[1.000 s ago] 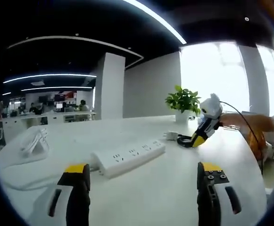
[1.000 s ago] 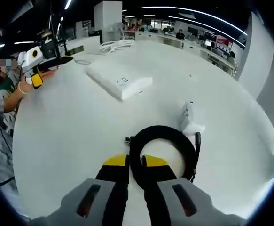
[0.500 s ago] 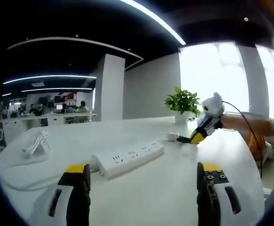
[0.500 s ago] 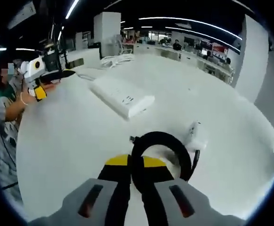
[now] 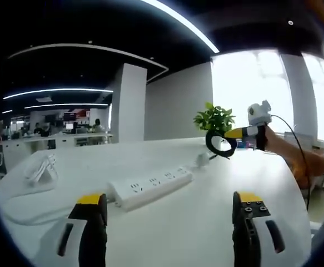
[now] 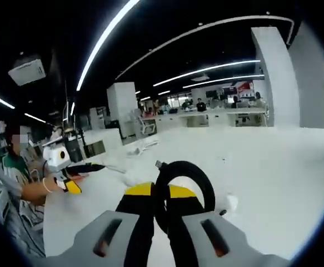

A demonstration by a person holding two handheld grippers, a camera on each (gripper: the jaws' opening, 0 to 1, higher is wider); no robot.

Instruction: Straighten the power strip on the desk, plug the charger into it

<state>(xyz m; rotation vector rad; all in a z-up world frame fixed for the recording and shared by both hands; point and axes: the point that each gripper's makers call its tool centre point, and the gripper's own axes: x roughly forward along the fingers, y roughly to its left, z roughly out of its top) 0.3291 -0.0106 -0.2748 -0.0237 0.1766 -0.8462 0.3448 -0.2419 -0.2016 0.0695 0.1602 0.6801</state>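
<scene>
- The right tool (image 6: 160,201) is clenched on a coiled black cable (image 6: 181,183), raised above the surface (image 5: 206,200).
- The left tool (image 5: 170,222) is spread wide, gripping nothing.
- The white power strip (image 5: 150,186) lies on the surface; no writing is readable.

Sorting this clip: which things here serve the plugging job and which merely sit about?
Job:
power strip
charger
black cable coil, clamped in right gripper
left gripper, open

Lying about:
potted plant
white cord bundle
</scene>
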